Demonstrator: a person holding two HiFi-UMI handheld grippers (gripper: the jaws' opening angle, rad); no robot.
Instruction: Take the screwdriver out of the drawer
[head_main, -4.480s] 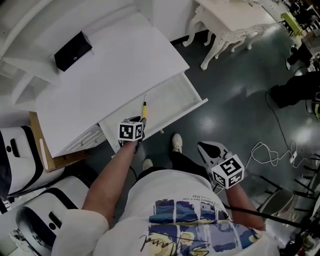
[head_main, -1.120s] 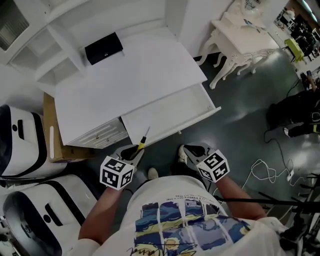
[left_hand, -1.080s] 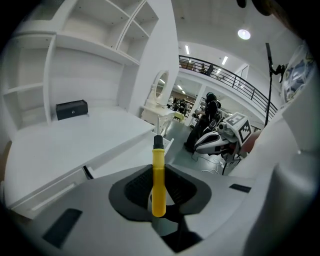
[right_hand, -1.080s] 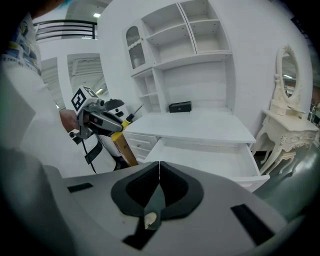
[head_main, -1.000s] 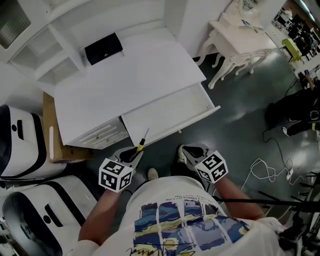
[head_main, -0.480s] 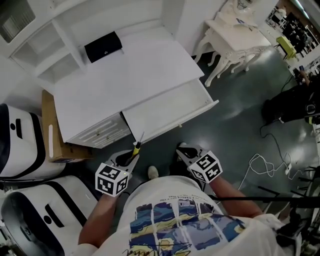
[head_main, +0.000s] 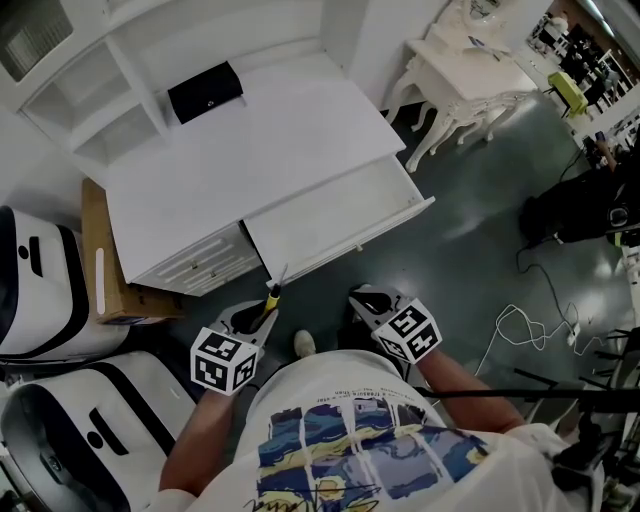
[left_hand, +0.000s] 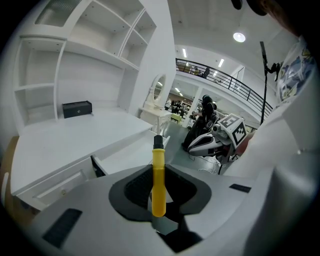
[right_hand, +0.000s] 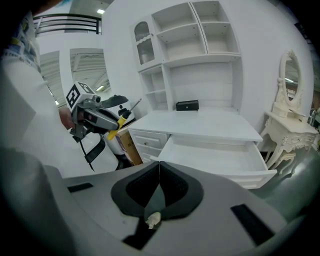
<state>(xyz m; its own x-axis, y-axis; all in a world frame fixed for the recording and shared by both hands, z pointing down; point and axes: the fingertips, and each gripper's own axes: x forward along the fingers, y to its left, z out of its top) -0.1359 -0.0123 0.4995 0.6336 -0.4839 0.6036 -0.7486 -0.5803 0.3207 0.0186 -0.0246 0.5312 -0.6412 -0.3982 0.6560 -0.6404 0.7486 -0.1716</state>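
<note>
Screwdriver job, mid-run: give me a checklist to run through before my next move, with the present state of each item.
1. Screwdriver gripped: ok. The left gripper has its jaws closed on the yellow handle, shaft pointing away from it.
2. Screwdriver out of the drawer: ok. It is held in front of the drawer's front panel.
3. Right gripper free: ok. Its jaws are together with nothing between them.
4. Drawer closed: not ok. It stands pulled out, with nothing visible inside.
5. Room on the desk top: ok. It is bare apart from a black box at the back.
6. Grip firm enough: cannot tell.
</note>
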